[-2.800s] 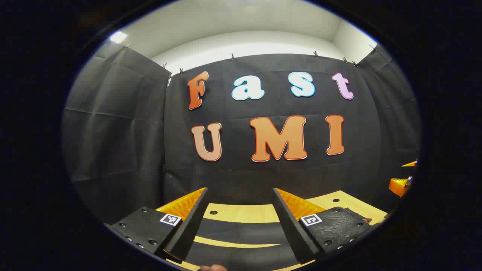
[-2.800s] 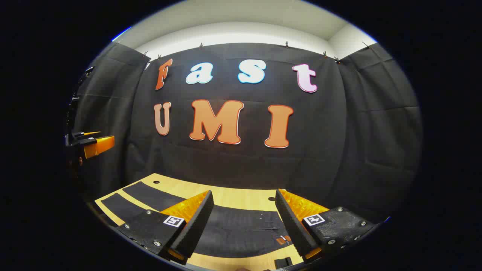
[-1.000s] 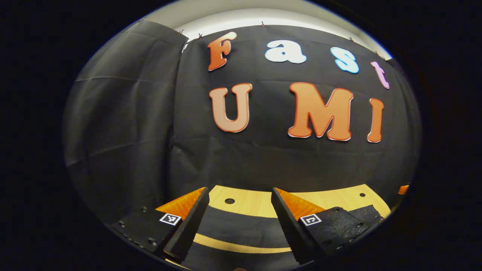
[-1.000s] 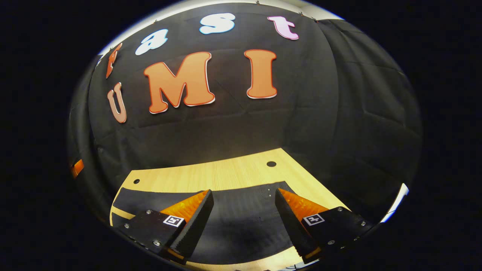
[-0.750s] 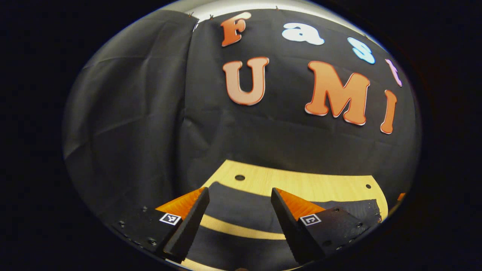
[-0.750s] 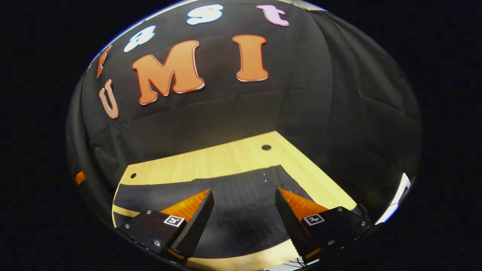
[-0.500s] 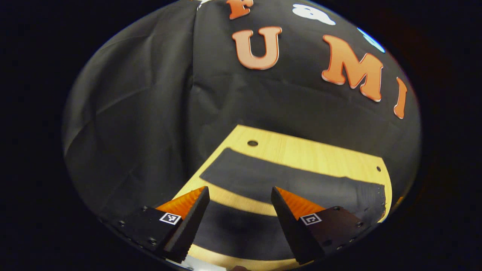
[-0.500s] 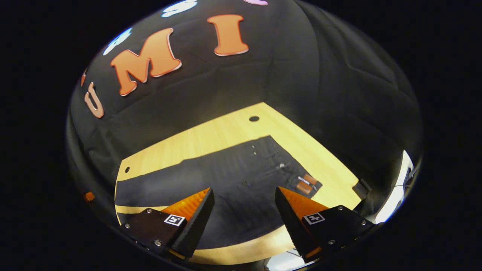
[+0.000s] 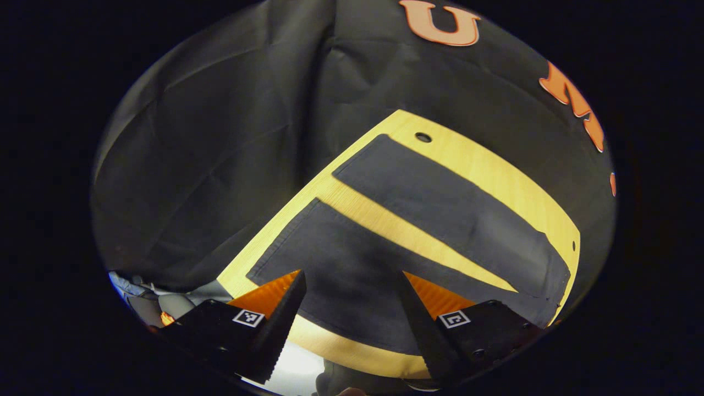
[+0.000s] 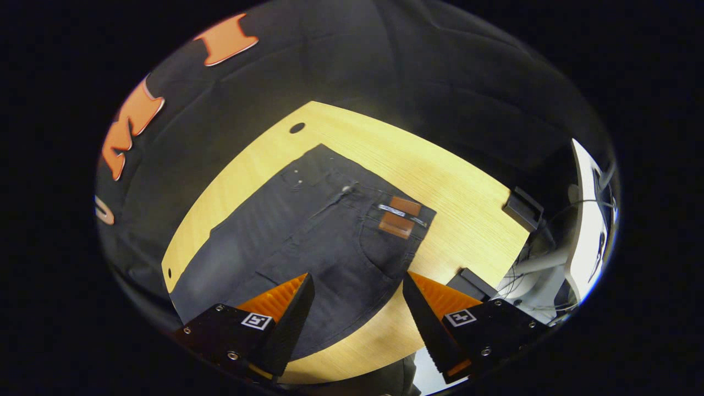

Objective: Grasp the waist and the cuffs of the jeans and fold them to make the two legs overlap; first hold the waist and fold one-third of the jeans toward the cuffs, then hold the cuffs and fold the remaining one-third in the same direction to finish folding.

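Dark jeans [image 10: 308,242] lie flat on the counter [image 10: 440,181] — above them, left gripper [image 9: 349,286] and right gripper [image 10: 357,289] hover, fingers spread wide, empty.

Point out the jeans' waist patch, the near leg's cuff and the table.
waist patch [image 10: 400,216], right gripper view: patch middle.
near leg's cuff [image 9: 286,236], left gripper view: hem edge.
table [image 10: 456,187], right gripper view: bare wood beside the waist.
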Available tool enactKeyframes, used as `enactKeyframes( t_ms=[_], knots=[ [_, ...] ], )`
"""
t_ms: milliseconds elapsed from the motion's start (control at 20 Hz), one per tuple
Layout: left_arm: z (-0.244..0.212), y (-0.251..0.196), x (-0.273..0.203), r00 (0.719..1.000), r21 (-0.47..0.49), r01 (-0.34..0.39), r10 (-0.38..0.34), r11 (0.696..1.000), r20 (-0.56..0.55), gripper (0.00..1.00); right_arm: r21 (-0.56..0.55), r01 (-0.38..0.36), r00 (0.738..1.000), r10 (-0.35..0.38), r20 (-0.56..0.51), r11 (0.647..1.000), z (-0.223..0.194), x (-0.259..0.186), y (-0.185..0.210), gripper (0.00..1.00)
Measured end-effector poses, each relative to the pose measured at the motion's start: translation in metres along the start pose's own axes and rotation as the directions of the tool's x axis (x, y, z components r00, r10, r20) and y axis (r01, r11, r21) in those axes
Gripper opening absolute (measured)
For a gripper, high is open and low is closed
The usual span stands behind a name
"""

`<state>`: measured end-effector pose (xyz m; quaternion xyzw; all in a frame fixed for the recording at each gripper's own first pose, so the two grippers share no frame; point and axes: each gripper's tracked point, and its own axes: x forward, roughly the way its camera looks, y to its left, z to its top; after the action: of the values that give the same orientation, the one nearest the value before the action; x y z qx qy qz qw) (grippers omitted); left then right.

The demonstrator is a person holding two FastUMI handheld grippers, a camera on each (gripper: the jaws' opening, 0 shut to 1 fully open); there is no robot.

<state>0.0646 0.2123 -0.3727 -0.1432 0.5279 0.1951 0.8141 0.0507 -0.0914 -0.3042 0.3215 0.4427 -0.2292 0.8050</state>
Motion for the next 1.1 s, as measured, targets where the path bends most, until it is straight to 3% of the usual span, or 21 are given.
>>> enactKeyframes(
  t_ms=[400,700,1100],
  knots=[
    [-0.039,0.017,0.032,0.975,-0.173,-0.064,0.024,0.983,-0.221,0.99,0.076,0.067,0.995,-0.061,-0.082,0.995,0.010,0.040,-0.031,0.96],
    [-0.059,0.057,0.059,0.943,-0.380,-0.124,-0.011,0.917,-0.333,0.99,0.059,0.115,0.981,-0.104,-0.163,0.992,0.006,0.067,-0.042,0.92],
    [-0.048,0.099,0.089,0.916,-0.424,-0.226,0.043,0.877,-0.399,0.99,0.003,0.191,0.966,-0.188,-0.178,0.982,0.004,0.085,-0.048,0.91]
  ],
)
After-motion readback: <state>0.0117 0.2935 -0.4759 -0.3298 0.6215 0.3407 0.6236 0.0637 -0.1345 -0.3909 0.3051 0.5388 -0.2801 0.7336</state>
